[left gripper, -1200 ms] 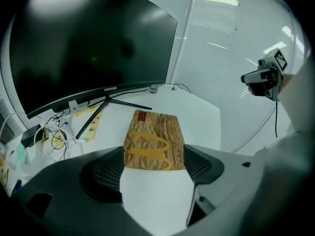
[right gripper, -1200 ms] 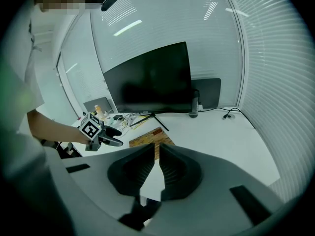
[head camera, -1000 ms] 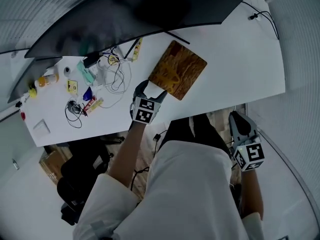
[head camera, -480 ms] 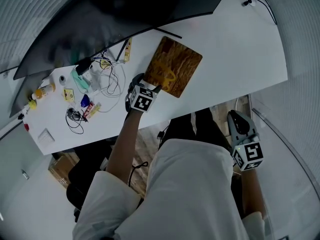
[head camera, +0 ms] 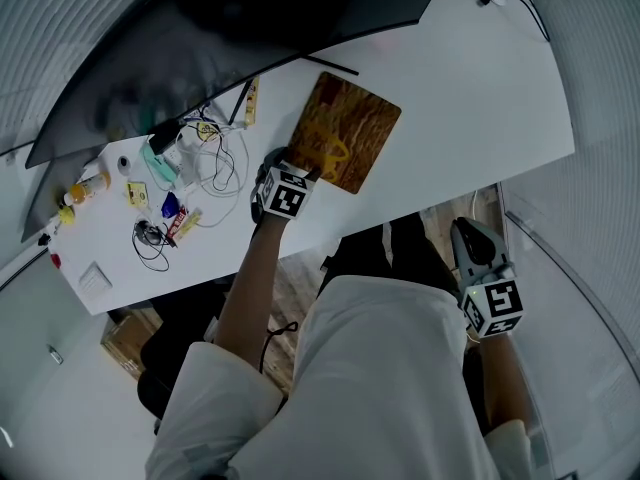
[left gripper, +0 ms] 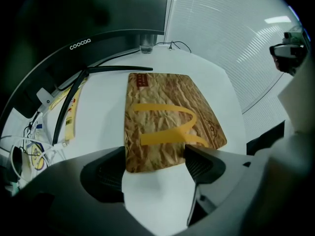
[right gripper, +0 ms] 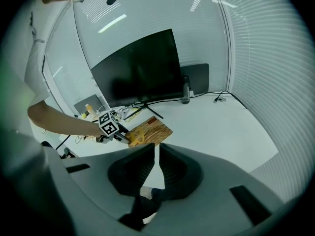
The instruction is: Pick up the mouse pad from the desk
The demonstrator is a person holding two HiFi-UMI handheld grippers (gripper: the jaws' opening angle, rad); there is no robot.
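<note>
Mouse pad (head camera: 345, 133) lies flat on the white desk (head camera: 480, 98), its near edge between the spread jaws of the left gripper (left gripper: 155, 155). Being thin, it may skid farther away instead of lifting. The right gripper (right gripper: 157, 149) hangs low at the right, jaws together and empty.

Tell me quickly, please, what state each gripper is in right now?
Left gripper: open, jaws apart at the near edge of the mouse pad, not clamped on it.
Right gripper: shut, holding nothing.
</note>
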